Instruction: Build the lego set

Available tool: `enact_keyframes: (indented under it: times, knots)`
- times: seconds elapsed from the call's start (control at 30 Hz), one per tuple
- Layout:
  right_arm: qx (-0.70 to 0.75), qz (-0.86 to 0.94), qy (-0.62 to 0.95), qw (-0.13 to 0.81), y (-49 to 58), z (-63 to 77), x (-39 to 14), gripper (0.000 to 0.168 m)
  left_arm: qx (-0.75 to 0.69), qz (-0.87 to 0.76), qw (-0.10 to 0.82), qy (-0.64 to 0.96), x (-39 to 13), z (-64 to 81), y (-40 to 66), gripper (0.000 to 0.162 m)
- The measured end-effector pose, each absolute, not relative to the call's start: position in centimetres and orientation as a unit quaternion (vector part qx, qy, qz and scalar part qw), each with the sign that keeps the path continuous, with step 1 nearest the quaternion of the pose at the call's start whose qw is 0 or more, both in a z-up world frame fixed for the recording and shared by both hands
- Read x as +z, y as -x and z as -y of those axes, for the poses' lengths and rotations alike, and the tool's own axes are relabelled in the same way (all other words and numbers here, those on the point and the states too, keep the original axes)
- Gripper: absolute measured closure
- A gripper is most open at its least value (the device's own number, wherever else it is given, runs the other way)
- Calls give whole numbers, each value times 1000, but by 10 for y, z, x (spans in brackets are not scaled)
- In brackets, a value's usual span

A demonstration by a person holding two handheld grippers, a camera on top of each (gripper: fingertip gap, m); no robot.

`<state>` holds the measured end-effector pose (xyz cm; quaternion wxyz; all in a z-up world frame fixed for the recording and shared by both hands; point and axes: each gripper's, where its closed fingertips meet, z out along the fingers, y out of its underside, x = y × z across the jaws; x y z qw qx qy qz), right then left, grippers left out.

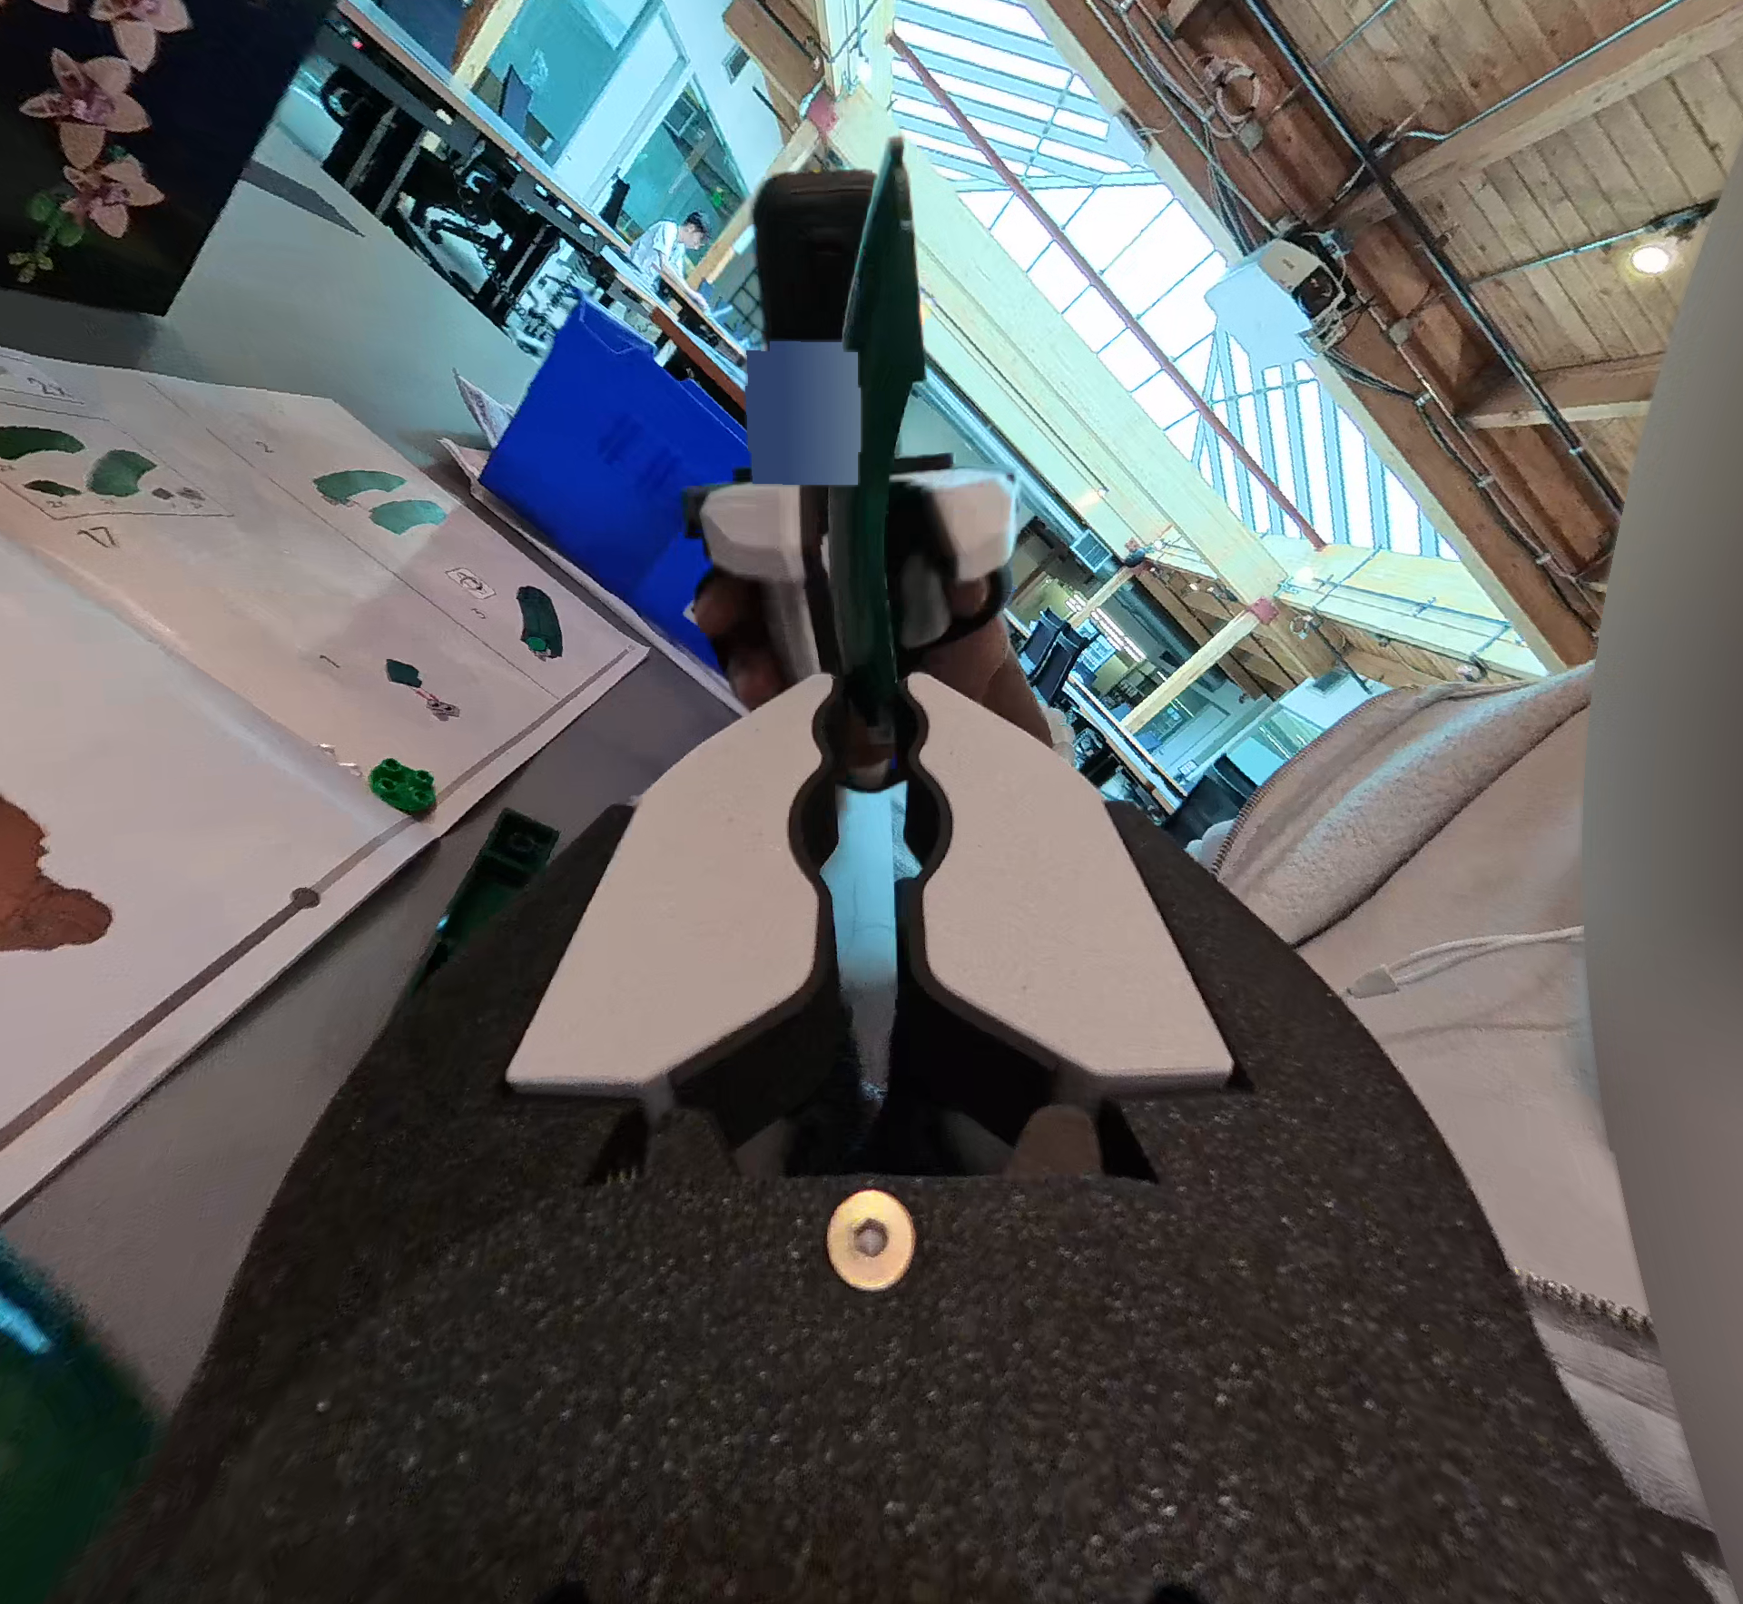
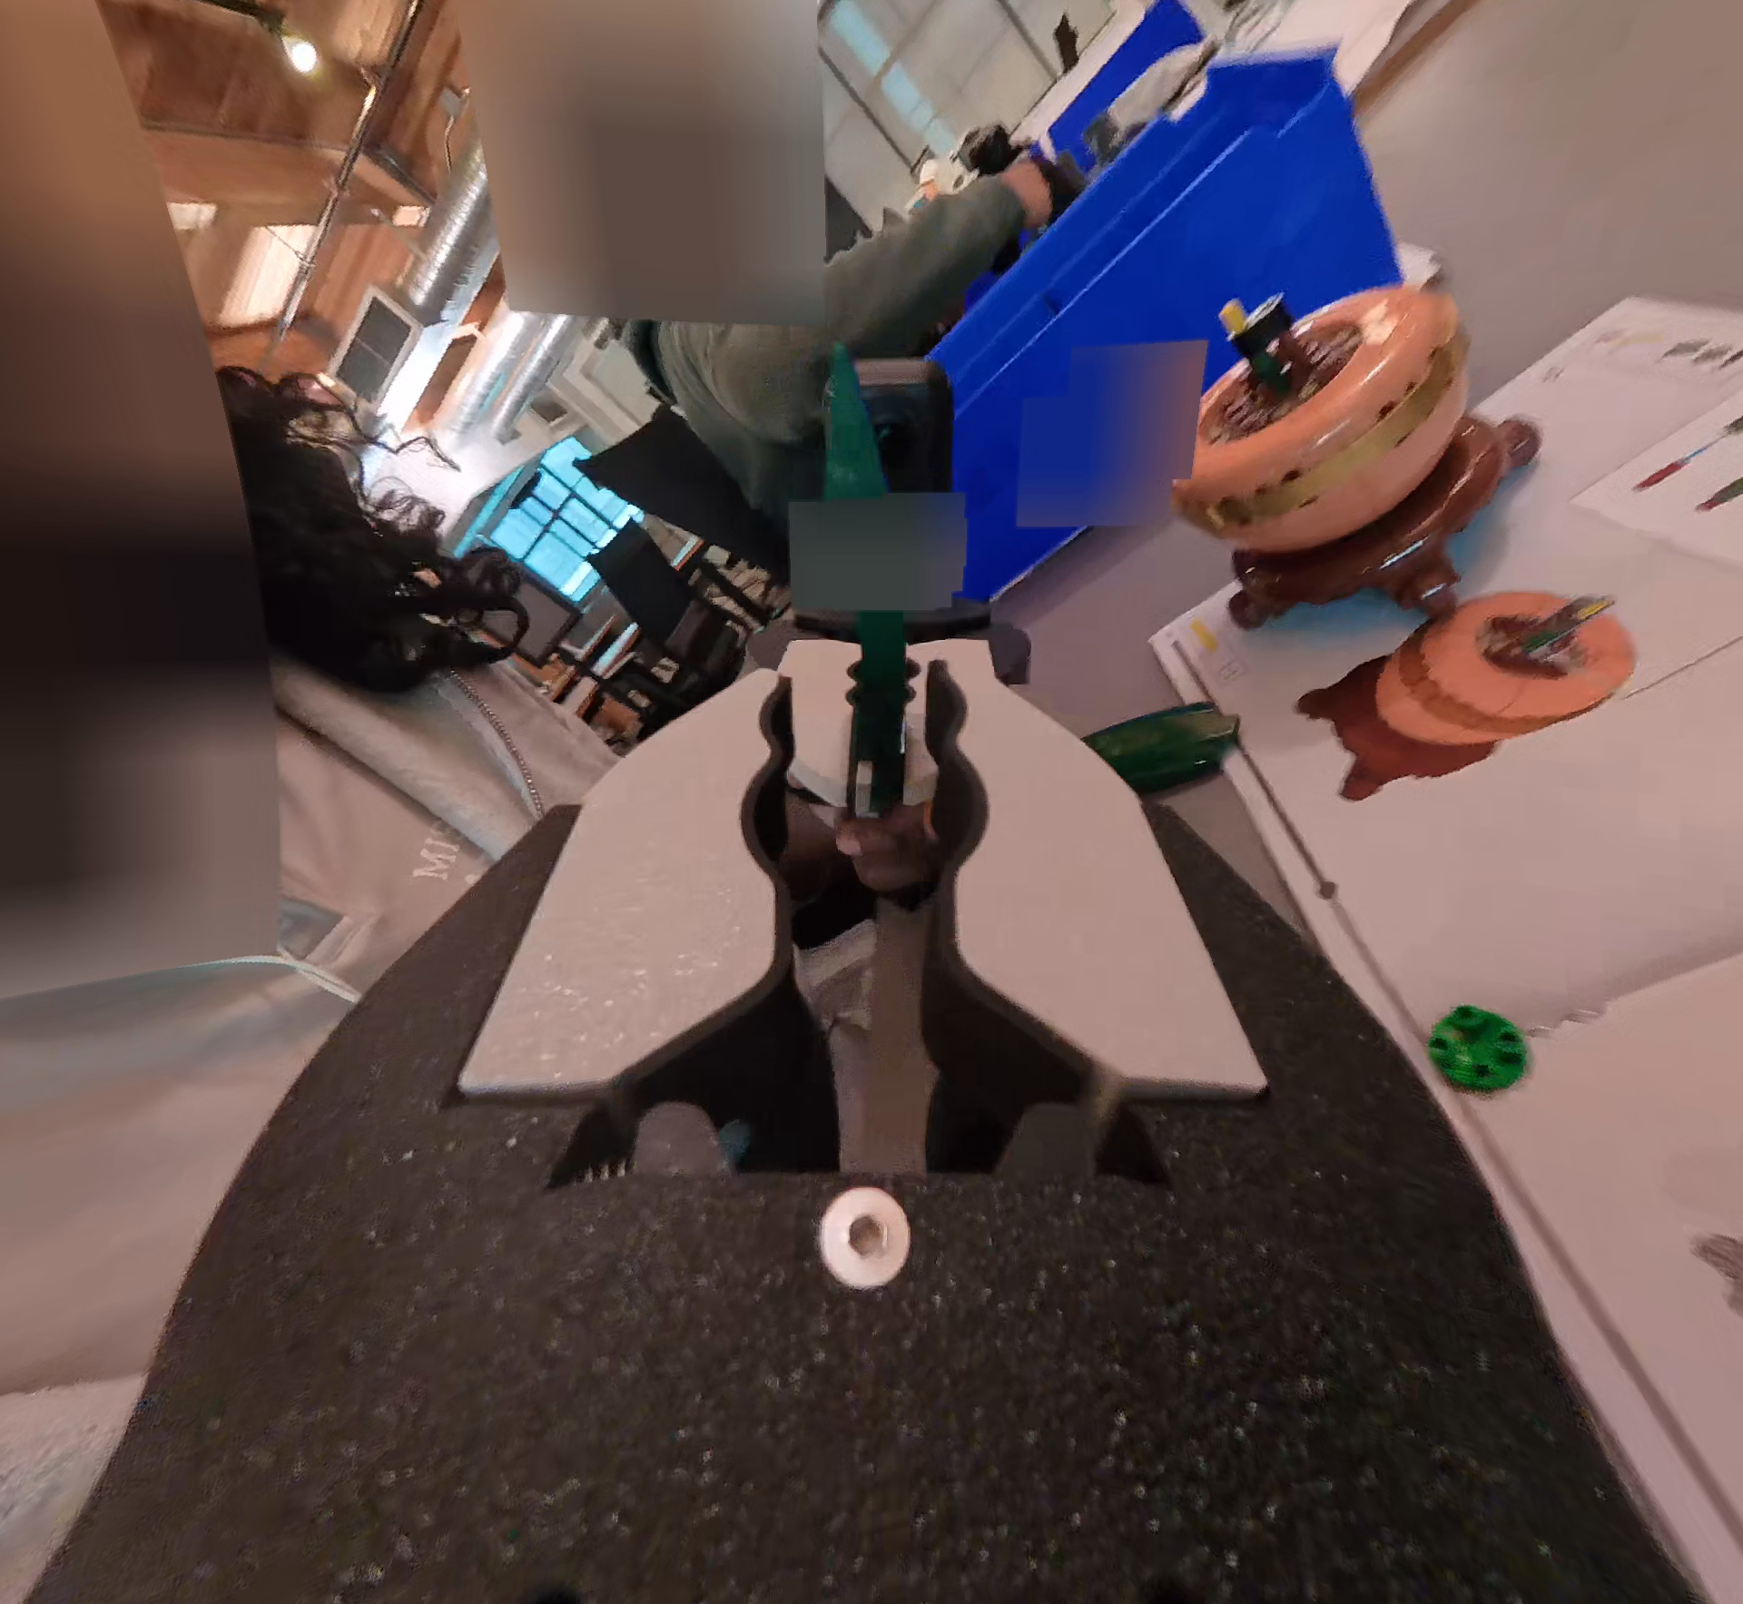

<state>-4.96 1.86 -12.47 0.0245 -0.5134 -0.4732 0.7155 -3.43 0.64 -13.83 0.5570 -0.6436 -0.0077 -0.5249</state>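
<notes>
A long dark green leaf piece (image 1: 882,352) stands edge-on between my two grippers, which face each other above the table. My left gripper (image 1: 869,691) is shut on its lower end. My right gripper (image 2: 863,677) is closed around the leaf's ribbed stem (image 2: 877,710), and the leaf tip points up past it. The right gripper also shows in the left wrist view (image 1: 854,540), with a hand behind it. A peach pot model on a brown stand (image 2: 1339,427) sits on the table at the right.
The open instruction booklet (image 1: 236,616) lies on the grey table and bears a bright green round plate (image 1: 403,783), which also shows in the right wrist view (image 2: 1478,1048). Another green leaf (image 2: 1160,743) and a dark green brick (image 1: 500,870) lie beside the booklet. A blue bin (image 2: 1179,238) stands behind. The tips of both grippers are at nearly the same place. Both grippers' tips are roughly 12 cm from the bright green round plate (image 1: 403,783). Seen from the right wrist view (image 2: 1453,1015) as well.
</notes>
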Motion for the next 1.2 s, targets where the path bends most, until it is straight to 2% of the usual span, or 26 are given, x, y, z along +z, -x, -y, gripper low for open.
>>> enact_keyframes:
  times: [0.07,0.17,0.27,0.47,0.57,0.63,0.77,0.93,1.03,1.13,1.17,1.2]
  knots:
    - [685,498,526,73,45,-34,-130,138,-517,20,559,649,-141,-3,43,154]
    - [561,567,592,117,34,-62,-171,140,-495,30,552,670,-150,5,55,154]
    - [443,595,667,71,18,-73,-213,148,-468,48,548,692,-160,10,65,154]
    - [411,577,705,29,27,-61,-248,145,-471,64,540,695,-169,17,71,154]
    - [424,565,707,36,41,-56,-248,145,-471,64,539,696,-169,17,71,154]
    - [400,583,705,60,46,-58,-251,153,-462,60,538,703,-170,15,70,154]
    - [383,622,679,81,49,-54,-250,159,-448,59,535,714,-175,13,72,154]
    - [430,644,618,138,51,-54,-214,168,-451,64,525,719,-177,14,74,154]
    - [435,659,589,169,47,-59,-189,168,-451,63,523,720,-177,13,73,154]
    - [403,679,598,136,39,-61,-204,168,-454,64,523,719,-177,11,73,154]
    - [407,701,572,125,35,-56,-205,167,-452,62,523,719,-177,11,72,154]
    - [408,733,532,114,30,-48,-203,157,-452,59,525,719,-176,12,71,154]
